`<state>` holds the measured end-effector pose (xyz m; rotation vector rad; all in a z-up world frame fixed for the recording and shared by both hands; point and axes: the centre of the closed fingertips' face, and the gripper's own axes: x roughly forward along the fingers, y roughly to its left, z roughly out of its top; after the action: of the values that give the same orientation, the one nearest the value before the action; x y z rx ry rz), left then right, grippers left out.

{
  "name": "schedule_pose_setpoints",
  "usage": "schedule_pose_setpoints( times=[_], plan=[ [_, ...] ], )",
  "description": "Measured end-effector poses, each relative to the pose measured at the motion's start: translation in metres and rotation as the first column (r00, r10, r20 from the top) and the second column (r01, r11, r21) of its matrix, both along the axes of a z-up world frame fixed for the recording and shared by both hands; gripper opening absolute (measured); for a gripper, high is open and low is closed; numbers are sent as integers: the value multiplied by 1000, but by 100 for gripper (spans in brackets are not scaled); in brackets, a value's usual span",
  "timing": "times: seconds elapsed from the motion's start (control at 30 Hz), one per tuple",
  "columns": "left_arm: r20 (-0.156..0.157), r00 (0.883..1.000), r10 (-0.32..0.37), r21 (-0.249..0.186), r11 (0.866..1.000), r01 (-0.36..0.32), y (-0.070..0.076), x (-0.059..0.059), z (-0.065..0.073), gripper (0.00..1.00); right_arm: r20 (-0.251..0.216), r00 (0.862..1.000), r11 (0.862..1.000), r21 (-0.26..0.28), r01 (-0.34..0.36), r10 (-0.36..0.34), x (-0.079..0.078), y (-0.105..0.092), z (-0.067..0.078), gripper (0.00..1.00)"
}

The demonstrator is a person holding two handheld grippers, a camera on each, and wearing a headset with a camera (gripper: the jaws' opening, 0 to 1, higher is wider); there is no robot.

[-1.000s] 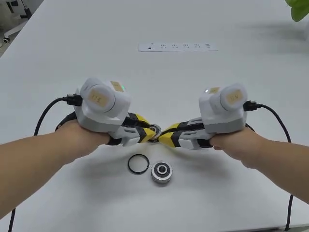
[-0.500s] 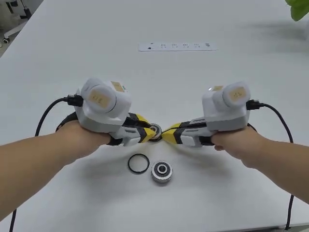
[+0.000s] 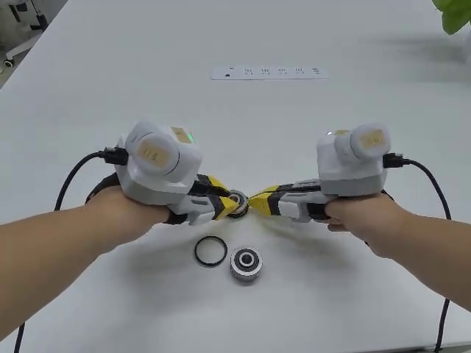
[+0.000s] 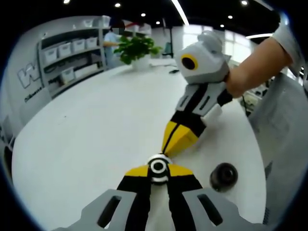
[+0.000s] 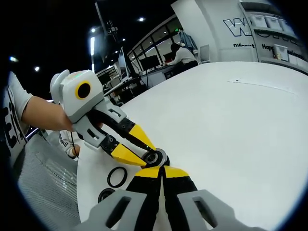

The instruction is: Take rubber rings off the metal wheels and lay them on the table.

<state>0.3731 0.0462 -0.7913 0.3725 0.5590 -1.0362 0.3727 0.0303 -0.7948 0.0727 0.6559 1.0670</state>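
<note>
My left gripper [image 3: 229, 206] is shut on a small metal wheel [image 3: 237, 203], held just above the white table [image 3: 309, 125]. In the left gripper view the wheel [image 4: 158, 165] sits end-on between my yellow tips. My right gripper [image 3: 255, 203] comes in from the right, jaws shut, its tips against the wheel's rim [image 5: 155, 158]. I cannot tell whether any rubber is pinched between them. On the table below lie a loose black rubber ring [image 3: 211, 250] and a second metal wheel [image 3: 246, 262], side by side; they also lie at the lower left of the right gripper view, ring [image 5: 117, 176] and wheel [image 5: 106, 195].
A white power strip [image 3: 268, 71] lies far back on the table. Black cables [image 3: 70, 176] trail from both grippers toward the near edge. A green plant [image 3: 455, 13] stands at the far right corner. In the left gripper view the second wheel [image 4: 224, 175] rests on the table right of my jaws.
The right gripper has drifted a little right and up, so its tips now sit at the wheel's edge instead of over it. The left gripper and the wheel stayed put.
</note>
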Motion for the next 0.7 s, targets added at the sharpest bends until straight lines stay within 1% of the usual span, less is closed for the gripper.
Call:
schedule_pose_setpoints(
  times=[0.13,0.37,0.57,0.7],
  plan=[
    [-3,1000,5,4,1000,-5,-1,-1,0,12,-3,1000,1000,5,3,-3,0,2,1,0],
    [-5,1000,5,8,1000,-5,-2,-2,1,12,-29,999,999,29,26,-26,0,3,2,0],
    [-9,1000,7,12,1000,-7,-2,-2,1,12,-18,1000,1000,17,19,-19,-1,5,3,0],
    [-10,1000,7,17,1000,-7,-2,-1,1,12,-18,1000,1000,18,11,-11,-2,7,4,0]
  ],
)
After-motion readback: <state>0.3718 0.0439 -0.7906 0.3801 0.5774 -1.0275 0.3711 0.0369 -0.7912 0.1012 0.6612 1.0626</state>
